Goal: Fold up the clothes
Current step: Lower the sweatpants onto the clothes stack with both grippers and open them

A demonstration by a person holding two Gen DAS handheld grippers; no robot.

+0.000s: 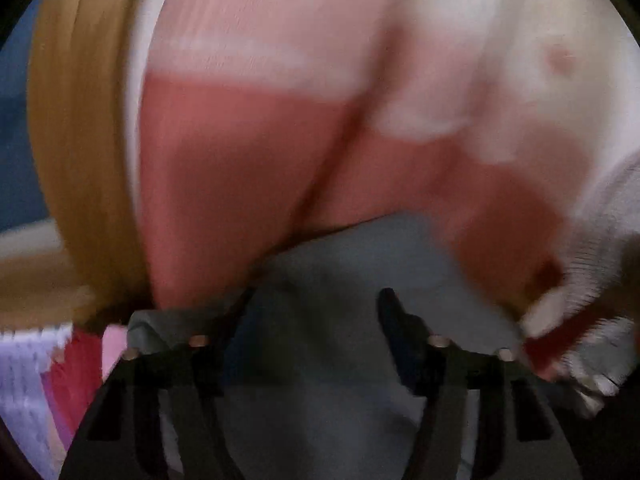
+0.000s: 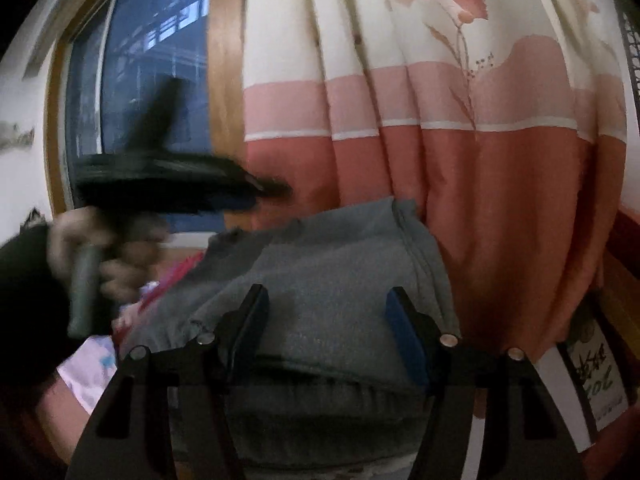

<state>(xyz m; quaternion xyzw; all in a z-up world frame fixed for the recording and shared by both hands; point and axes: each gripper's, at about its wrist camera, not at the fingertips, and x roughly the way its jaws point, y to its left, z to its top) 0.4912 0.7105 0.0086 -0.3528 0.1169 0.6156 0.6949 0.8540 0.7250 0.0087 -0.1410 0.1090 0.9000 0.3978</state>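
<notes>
Left wrist view. My left gripper (image 1: 316, 312) stands with its jaws apart above a grey garment (image 1: 340, 280), and no cloth is pinched between the pads. The garment fills the near centre of the frame, blurred. Beyond it hangs a curtain (image 1: 248, 152), terracotta below and pale pink and cream above. A wooden window frame (image 1: 80, 140) runs down the left edge. At near left lies a lilac and pink patterned cloth (image 1: 36, 380); at near right a pale ribbed knit (image 1: 592, 264) hangs, its shape unclear through the blur.

Right wrist view. My right gripper (image 2: 326, 304) is likewise open, its blue-padded fingers (image 2: 404, 336) spread over the same grey garment (image 2: 320, 280), which lies heaped directly beneath and between them without being clamped. To the left, my left hand (image 2: 108, 252) grips the handle of the other gripper (image 2: 180, 180), seen as a dark blurred bar near the garment's far left corner. The patterned cloth (image 2: 88, 364) shows at near left under the garment's edge. The curtain (image 2: 460, 120), printed with a flower stem, hangs just behind the garment. A dark window (image 2: 152, 72) lies at far left, and a printed box (image 2: 596, 376) at near right.
</notes>
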